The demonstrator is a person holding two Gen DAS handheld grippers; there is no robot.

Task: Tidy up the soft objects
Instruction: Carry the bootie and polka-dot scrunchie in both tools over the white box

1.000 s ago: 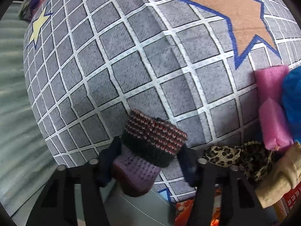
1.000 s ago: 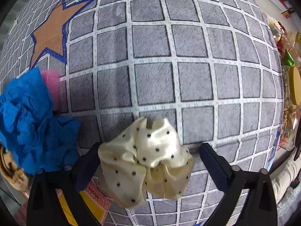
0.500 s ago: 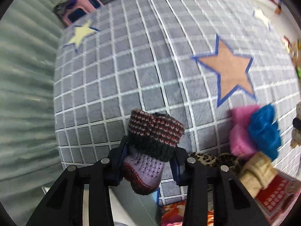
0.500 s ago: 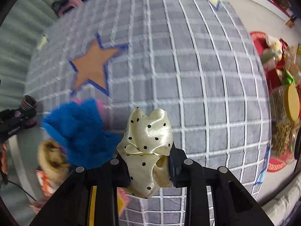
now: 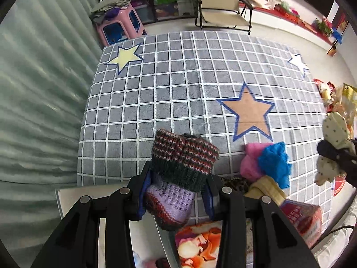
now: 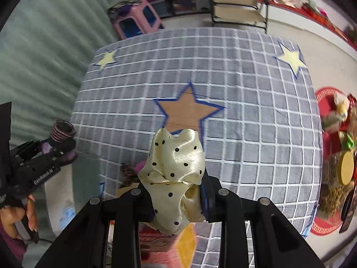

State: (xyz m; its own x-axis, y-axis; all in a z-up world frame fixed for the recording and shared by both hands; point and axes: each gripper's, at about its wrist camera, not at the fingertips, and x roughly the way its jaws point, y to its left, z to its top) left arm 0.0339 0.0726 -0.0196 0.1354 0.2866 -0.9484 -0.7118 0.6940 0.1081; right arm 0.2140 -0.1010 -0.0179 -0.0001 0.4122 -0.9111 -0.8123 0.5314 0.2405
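Left claw (image 5: 176,197) clamped on knitted sock (image 5: 181,167): striped cuff, lilac foot, held above near edge of checked surface (image 5: 169,93); right claw (image 6: 178,197) clamped on cream polka-dot scrunchie (image 6: 176,167), bunched, aloft; pink-blue pile (image 5: 265,163) near edge; far cloth bare

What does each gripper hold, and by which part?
Left gripper: knitted sock, pinched at its lilac middle. Right gripper: cream polka-dot scrunchie, squeezed across its lower half.
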